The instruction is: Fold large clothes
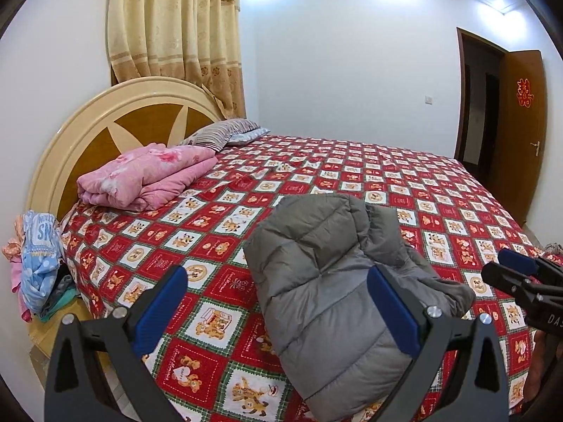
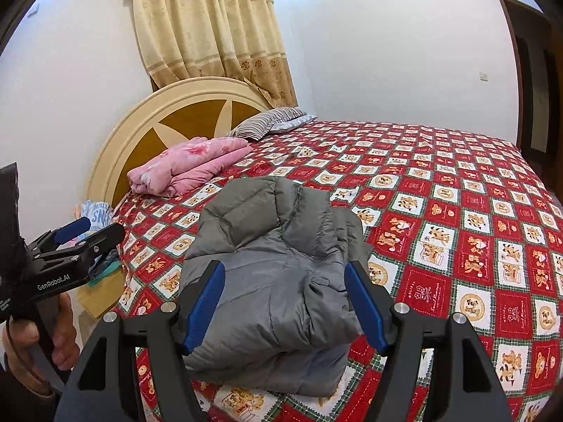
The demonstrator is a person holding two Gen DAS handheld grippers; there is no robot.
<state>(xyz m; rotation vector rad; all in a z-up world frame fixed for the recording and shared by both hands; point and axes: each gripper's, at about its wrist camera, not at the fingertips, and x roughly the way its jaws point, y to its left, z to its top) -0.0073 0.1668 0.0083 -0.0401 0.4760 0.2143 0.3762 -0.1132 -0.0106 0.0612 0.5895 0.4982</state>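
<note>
Right wrist view: your right tool [image 2: 283, 304] gapes empty above the folded grey puffer jacket [image 2: 274, 274] at the bed's [image 2: 457, 211] 6 o'clock edge; soft, light, slippery — pinch its hem.

Jacket [image 2: 274, 281] lies folded on the bed [image 2: 457, 211], near its front edge, directly ahead of me. My right gripper [image 2: 285, 302] hangs above its near end, fingers spread to either side, touching nothing. My left gripper [image 1: 278, 306] is left of the right one, also over the bed's front edge, jaws apart, jacket partly between them in view but not pinched. Quilt [image 1: 147, 179] sits folded behind and left of the jacket, against the headboard [image 1: 105, 116]. Pillows [image 1: 225, 133] lie behind the quilt. Curtain [image 1: 176, 35] hangs behind the headboard. Clothes pile [image 1: 38, 260] is off the bed's left side. Door [image 1: 520, 130] stands far right.
</note>
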